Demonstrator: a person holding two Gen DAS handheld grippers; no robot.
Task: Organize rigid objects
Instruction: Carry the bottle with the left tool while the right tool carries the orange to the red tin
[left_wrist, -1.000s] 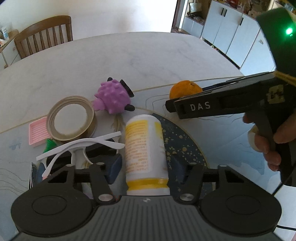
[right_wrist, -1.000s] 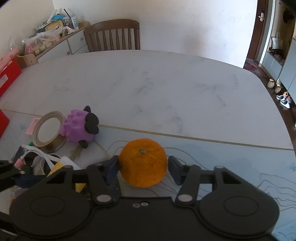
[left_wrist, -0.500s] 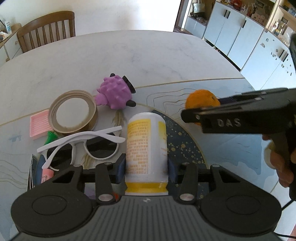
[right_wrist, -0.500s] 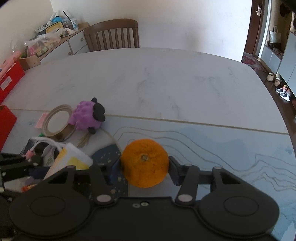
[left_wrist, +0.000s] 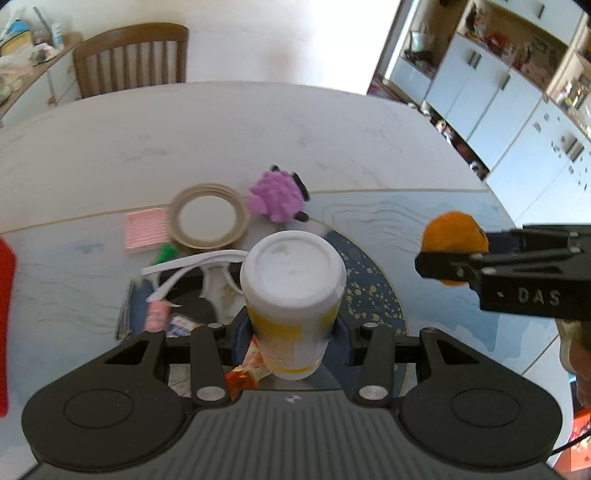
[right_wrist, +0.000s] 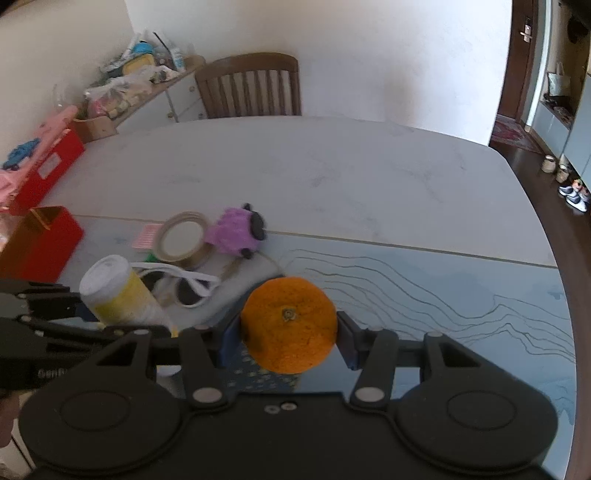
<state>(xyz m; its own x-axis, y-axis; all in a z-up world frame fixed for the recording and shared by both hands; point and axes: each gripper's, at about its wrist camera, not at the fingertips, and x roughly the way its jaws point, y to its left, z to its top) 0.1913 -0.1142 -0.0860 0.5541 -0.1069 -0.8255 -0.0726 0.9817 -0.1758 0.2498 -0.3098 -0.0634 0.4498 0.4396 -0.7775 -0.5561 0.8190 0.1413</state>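
My left gripper (left_wrist: 291, 332) is shut on a white and yellow bottle (left_wrist: 293, 291) and holds it tilted up above the table; the bottle also shows in the right wrist view (right_wrist: 118, 291). My right gripper (right_wrist: 288, 336) is shut on an orange (right_wrist: 288, 325), lifted above the blue mat; the orange also shows in the left wrist view (left_wrist: 454, 236). On the table lie a purple spiky toy (left_wrist: 277, 195), a tape roll (left_wrist: 208, 216), white sunglasses (left_wrist: 199, 269) and a pink pad (left_wrist: 142, 229).
A red box (right_wrist: 37, 243) stands at the left of the table. A dark round mat (left_wrist: 373, 291) lies under the bottle. A wooden chair (right_wrist: 251, 85) stands at the far edge. White cabinets (left_wrist: 517, 110) are to the right.
My left gripper closed on the bottle and lifted it, tipping its base toward the camera. My right gripper lifted the orange and carried it to the right.
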